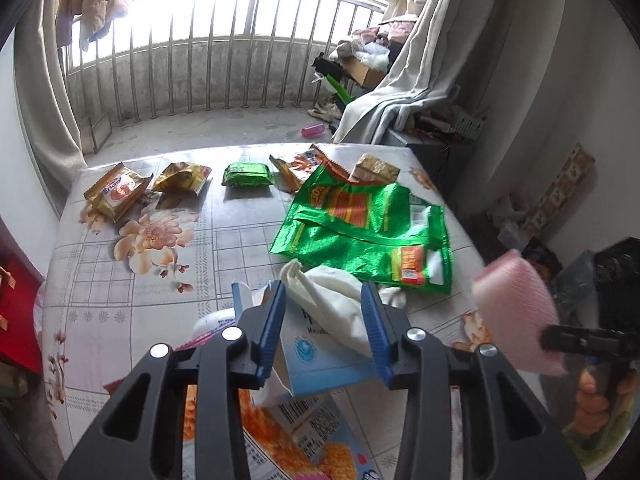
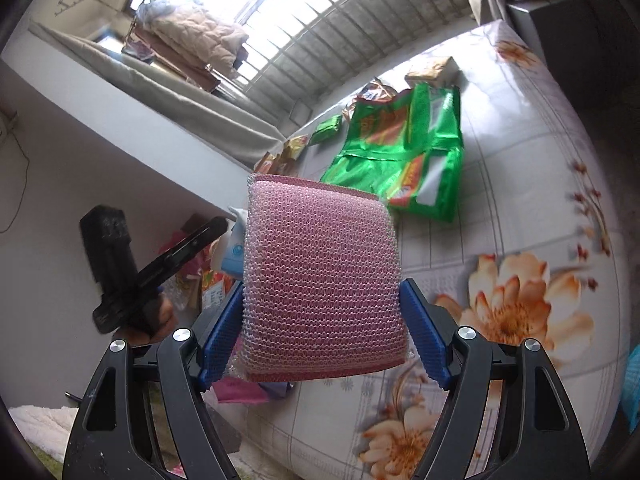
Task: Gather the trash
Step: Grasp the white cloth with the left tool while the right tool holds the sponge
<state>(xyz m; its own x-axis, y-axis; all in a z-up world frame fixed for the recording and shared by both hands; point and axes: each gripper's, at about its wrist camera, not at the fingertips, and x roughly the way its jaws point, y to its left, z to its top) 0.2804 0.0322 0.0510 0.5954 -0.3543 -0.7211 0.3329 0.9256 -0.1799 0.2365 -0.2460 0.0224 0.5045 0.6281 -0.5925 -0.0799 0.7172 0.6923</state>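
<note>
The right tool (image 2: pixel 322 328) clamps a pink sponge (image 2: pixel 320 280), the left tool (image 1: pixel 324 320) gapes around a white tissue (image 1: pixel 340 300); ahead, wrappers (image 1: pixel 116 192) and a green bag (image 1: pixel 360 224) still litter the surface (image 1: pixel 224 248).

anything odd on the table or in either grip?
One thing: for a trash run, the right gripper is shut on a pink mesh scouring sponge, held above the table, and it doesn't look like trash. The big green wrapper lies torn open and flat. The left gripper is open around white crumpled cloth.
</note>
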